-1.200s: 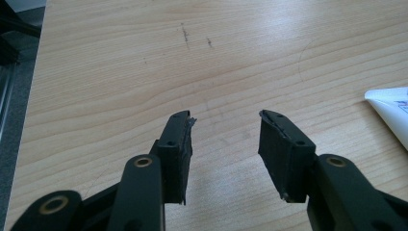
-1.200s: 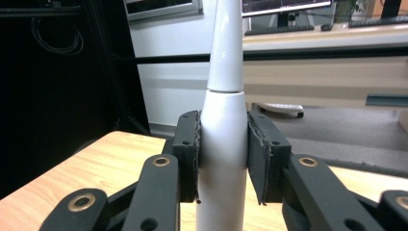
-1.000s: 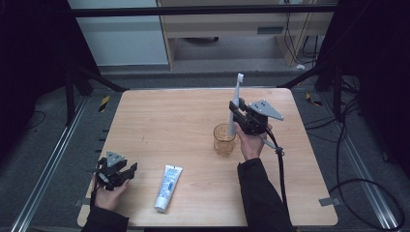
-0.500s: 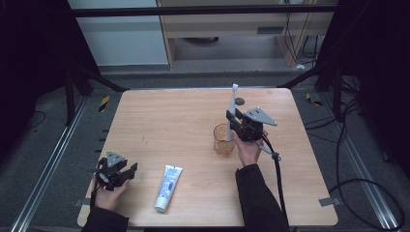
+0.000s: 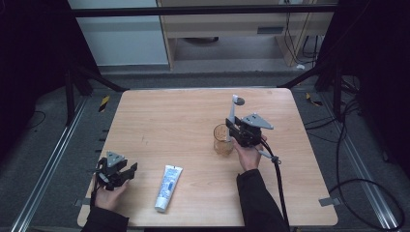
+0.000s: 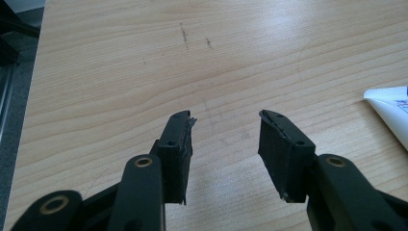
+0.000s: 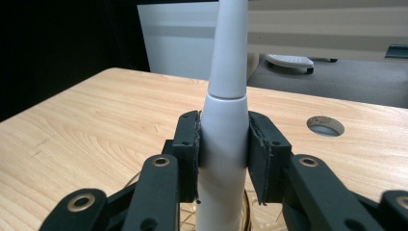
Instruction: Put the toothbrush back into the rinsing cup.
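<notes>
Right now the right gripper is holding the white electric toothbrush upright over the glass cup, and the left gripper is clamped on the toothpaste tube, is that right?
Not quite. The left gripper holds nothing: the left gripper view shows its jaws apart over bare table, with the toothpaste tube lying apart to one side. The right gripper does hold the white electric toothbrush upright over the glass cup.

Matt wood table [image 5: 169, 121]; smooth plastic toothbrush [image 7: 226, 125]

Black two-jaw tool [image 5: 245, 131] with brass-ringed pivots, grey plate, black cable.
</notes>
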Motion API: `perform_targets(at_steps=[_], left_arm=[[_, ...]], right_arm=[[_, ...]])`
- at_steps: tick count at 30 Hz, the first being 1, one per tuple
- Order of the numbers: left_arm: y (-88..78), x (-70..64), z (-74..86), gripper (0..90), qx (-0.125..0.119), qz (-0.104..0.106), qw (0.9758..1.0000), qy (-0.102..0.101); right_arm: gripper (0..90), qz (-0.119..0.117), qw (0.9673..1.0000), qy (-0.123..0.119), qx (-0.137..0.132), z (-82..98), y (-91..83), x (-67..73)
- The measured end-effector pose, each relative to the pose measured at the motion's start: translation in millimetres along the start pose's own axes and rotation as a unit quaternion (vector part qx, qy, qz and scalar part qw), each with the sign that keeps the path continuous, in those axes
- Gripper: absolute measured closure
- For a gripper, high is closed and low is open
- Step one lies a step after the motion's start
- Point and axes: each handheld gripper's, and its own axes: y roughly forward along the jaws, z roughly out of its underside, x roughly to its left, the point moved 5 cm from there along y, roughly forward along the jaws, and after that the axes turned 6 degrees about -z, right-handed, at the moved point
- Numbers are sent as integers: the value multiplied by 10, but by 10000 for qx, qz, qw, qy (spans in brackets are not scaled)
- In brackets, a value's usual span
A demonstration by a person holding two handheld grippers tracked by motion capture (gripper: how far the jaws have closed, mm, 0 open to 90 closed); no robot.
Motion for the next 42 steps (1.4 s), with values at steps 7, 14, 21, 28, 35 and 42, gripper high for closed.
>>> perform_targets(at_steps=[7, 14, 21, 28, 35, 42], left_arm=[[-2, -1, 0, 544, 1, -1, 10000, 4], [-3, -3, -2, 543, -1, 0, 10000, 4], [-3, -3, -1, 545, -1, 8, 10000, 6], [-5, -8, -4, 544, -11, 15, 10000, 5], [-6, -8, -4, 544, -10, 18, 10000, 10], [-8, -9, -6, 544, -16, 21, 10000, 5]], right_arm=[[674, -17, 9998, -41, 183, 32, 1, 1], [673, -21, 9996, -72, 288, 43, -11, 0], [672, -46, 9992, -102, 384, 68, -12, 3], [668, -80, 9989, -144, 431, 68, -24, 20], [663, -97, 9986, -162, 498, 67, -44, 25], [638, -143, 9982, -150, 556, 74, -50, 49]])
